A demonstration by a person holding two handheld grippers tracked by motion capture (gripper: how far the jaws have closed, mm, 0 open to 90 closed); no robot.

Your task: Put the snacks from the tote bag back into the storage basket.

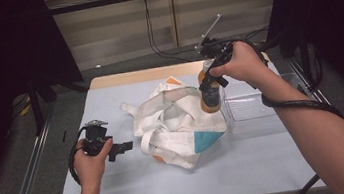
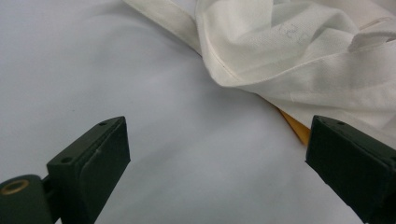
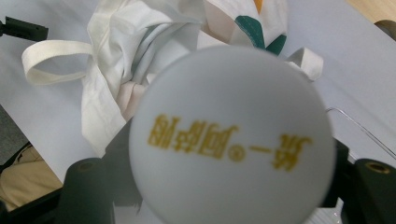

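You had one white tote bag (image 1: pixel 176 124) at the table's centre, one orange bottle (image 1: pixel 209 93) at about two o'clock from it, one clear plastic bin (image 1: pixel 251 104) at three o'clock, and two grippers, left gripper (image 1: pixel 125 147) and right gripper (image 1: pixel 207 86).

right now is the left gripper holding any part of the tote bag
No, the left gripper has its jaws wide open over bare table, and the white tote bag lies beyond them, untouched.
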